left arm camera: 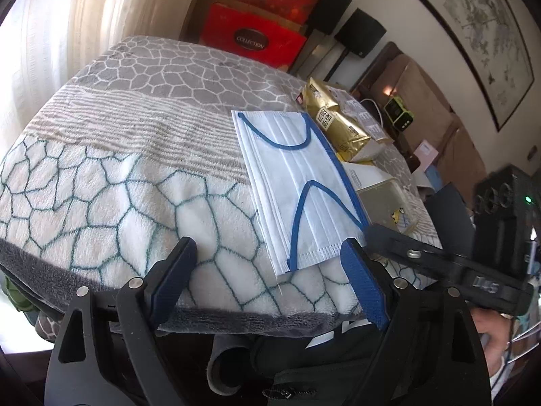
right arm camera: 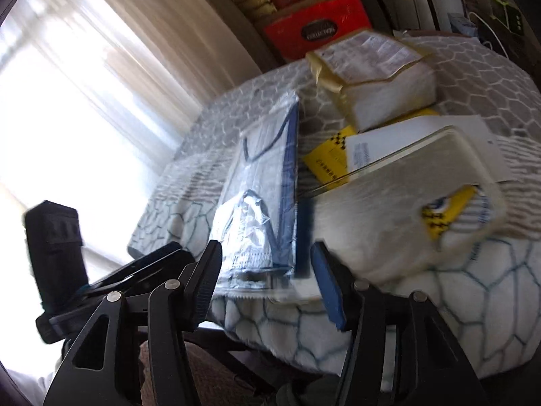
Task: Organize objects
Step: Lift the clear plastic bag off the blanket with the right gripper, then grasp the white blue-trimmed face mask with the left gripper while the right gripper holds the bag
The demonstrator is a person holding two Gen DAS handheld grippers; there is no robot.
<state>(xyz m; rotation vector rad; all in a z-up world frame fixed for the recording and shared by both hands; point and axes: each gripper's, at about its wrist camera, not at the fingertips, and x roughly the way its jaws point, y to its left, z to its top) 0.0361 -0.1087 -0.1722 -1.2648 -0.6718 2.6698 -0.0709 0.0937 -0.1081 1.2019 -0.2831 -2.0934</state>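
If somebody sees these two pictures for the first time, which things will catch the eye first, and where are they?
First, the stack of white face masks with blue ear loops, lying on the patterned blanket near the table's front edge. Behind it sit gold foil packets, and further back a red gift box. The left tongs stand open, empty, just before the masks.

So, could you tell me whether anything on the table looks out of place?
The face masks lie fanned rather than squared, and their near end sticks past the blanket edge. Otherwise nothing stands out.
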